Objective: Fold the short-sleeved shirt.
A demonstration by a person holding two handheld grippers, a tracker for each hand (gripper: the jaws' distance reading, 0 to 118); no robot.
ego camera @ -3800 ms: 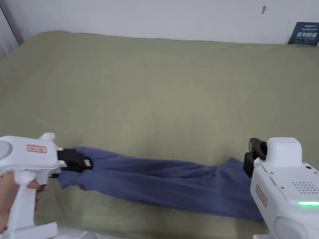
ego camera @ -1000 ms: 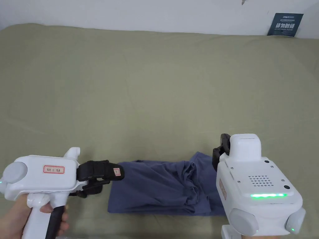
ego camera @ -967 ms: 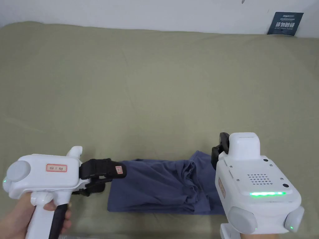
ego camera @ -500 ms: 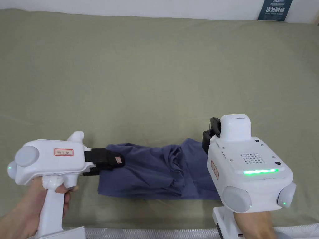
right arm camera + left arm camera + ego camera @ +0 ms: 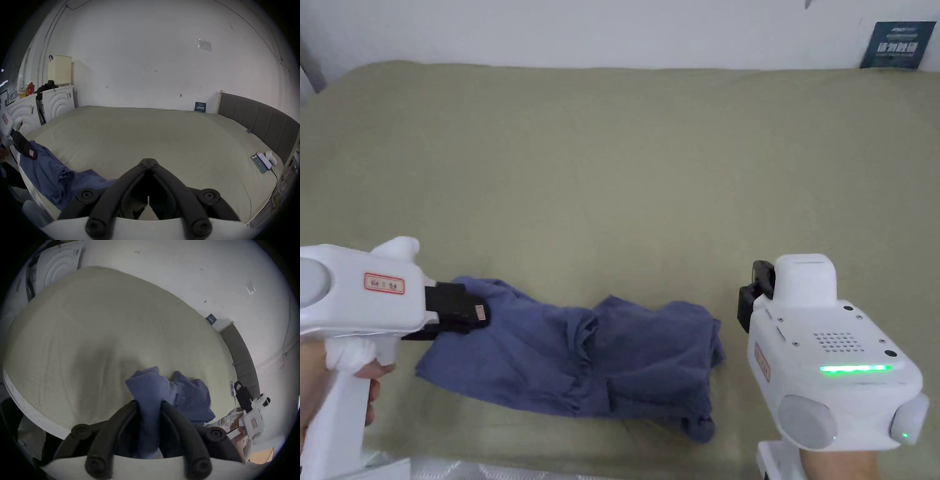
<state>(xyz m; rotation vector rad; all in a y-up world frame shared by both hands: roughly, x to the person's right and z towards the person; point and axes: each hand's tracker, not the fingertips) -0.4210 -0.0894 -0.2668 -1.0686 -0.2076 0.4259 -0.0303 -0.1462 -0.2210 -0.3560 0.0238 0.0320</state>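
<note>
While the left gripper stays clenched on the shirt, the right gripper — now off it — is closed empty.

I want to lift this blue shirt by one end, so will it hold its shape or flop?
Likely flop: the shirt lies creased and bunched on the bed. Cloth pinched in the left gripper puckers, suggesting thin, light fabric. It probably won't slip from the shut jaws.

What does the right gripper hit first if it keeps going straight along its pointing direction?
Probably just the bed sheet. The right gripper is shut, empty, pointing across the bed toward the wall; the shirt lies off to its left. Depth is unclear.
</note>
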